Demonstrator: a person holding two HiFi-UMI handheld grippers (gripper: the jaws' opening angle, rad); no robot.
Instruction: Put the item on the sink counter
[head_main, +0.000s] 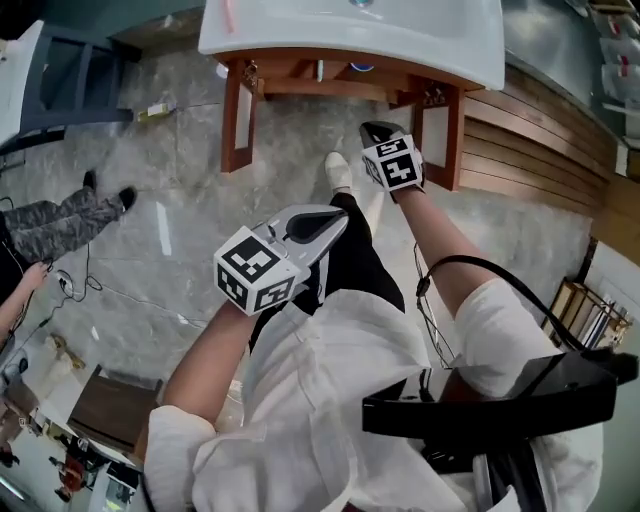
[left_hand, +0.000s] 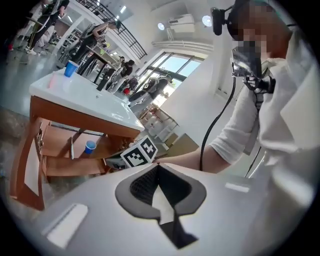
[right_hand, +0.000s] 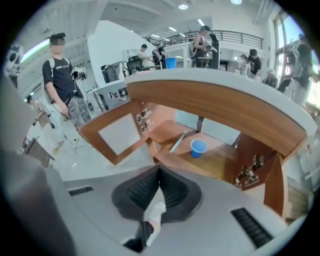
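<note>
A blue cup (right_hand: 198, 147) stands on the wooden shelf inside the open sink cabinet, with a thin toothbrush-like stick (right_hand: 178, 142) lying beside it. The left gripper view shows that cup (left_hand: 90, 146) too, and a second blue cup (left_hand: 71, 68) on the white sink counter (left_hand: 95, 100). My right gripper (head_main: 370, 128) is held in front of the cabinet, below the counter (head_main: 300, 40), shut and empty. My left gripper (head_main: 343, 215) hangs lower and further left, over my legs, also shut with nothing between its jaws. In the gripper views both the left jaws (left_hand: 157, 165) and the right jaws (right_hand: 160, 168) meet at their tips.
Both cabinet doors stand open, the left door (head_main: 237, 115) and the right door (head_main: 440, 130). A person in camouflage trousers (head_main: 60, 220) stands on the marble floor at the left. A slatted wooden wall (head_main: 530, 150) runs along the right. Several people stand in the background.
</note>
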